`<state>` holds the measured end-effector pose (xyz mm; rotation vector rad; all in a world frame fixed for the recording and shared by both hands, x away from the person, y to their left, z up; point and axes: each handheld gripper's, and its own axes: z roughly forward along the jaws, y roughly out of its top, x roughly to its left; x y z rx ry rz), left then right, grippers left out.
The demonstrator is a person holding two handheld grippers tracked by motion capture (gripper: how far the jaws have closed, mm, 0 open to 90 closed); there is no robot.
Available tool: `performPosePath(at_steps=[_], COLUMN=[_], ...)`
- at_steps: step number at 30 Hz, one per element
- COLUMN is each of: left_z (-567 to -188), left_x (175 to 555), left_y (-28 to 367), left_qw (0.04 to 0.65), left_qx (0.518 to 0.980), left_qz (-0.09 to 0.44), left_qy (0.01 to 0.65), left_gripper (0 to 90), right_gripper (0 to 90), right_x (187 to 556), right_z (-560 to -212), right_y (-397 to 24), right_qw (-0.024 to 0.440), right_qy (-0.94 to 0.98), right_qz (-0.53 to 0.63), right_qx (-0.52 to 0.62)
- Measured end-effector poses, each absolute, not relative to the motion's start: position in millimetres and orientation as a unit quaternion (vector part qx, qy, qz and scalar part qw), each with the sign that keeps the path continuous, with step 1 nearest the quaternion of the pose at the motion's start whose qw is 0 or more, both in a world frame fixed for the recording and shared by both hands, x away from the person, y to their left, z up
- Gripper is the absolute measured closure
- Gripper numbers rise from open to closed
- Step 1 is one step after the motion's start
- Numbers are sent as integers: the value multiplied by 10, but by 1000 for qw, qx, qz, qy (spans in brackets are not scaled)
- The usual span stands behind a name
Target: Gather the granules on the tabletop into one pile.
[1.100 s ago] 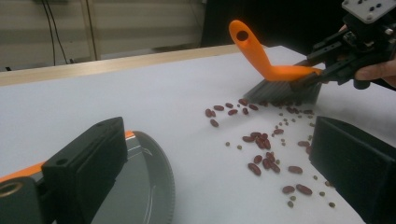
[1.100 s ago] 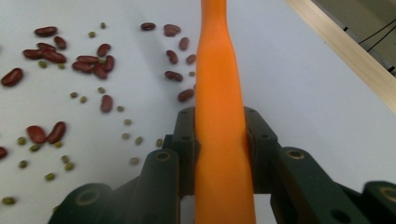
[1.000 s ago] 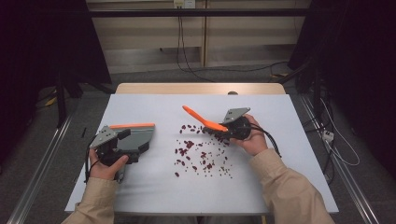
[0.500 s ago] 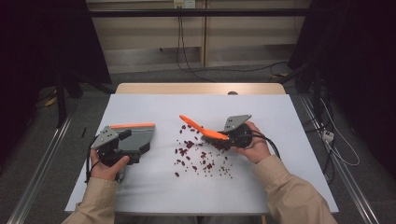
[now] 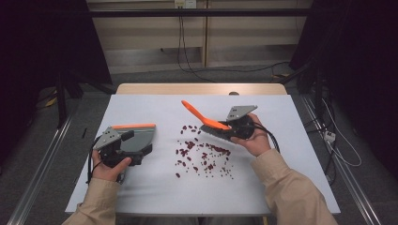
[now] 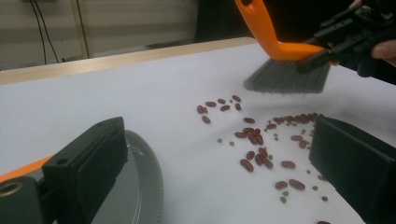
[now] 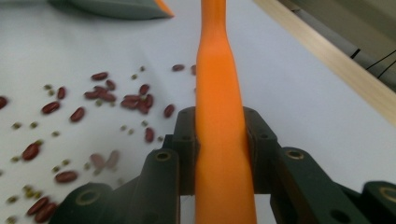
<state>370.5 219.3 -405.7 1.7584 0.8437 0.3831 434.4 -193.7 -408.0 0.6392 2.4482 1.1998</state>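
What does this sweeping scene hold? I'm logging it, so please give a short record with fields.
Surface: white table
Spill: dark red kidney beans and small green beans, scattered mid-table
Right gripper: shut on orange-handled brush with grey bristles
Left gripper: holds grey dustpan with orange edge
Brush bristles: above the beans' far edge

Left hand-held gripper (image 5: 123, 146) low at left, right hand-held gripper (image 5: 220, 130) raised, clamped.

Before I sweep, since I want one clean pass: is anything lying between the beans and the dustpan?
Nothing visible: only bare white table lies between the beans and the dustpan at their left.
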Motion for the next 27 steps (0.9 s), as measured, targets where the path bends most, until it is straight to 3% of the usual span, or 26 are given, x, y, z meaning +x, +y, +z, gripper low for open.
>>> performPosePath(at_steps=[13, 27], left_z=[-4062, -4079], left_x=[3702, 3722], left_y=[2208, 2194], left_qw=[544, 541], left_qx=[741, 742], left_qz=[161, 161], left_qy=[360, 361], left_gripper=[45, 46], right_gripper=[711, 712], right_x=[4916, 5240], right_z=[-4121, -4331], right_y=[-1727, -1416], right_qw=[190, 200], right_qy=[850, 860], right_qz=[428, 418], right_qx=[243, 213])
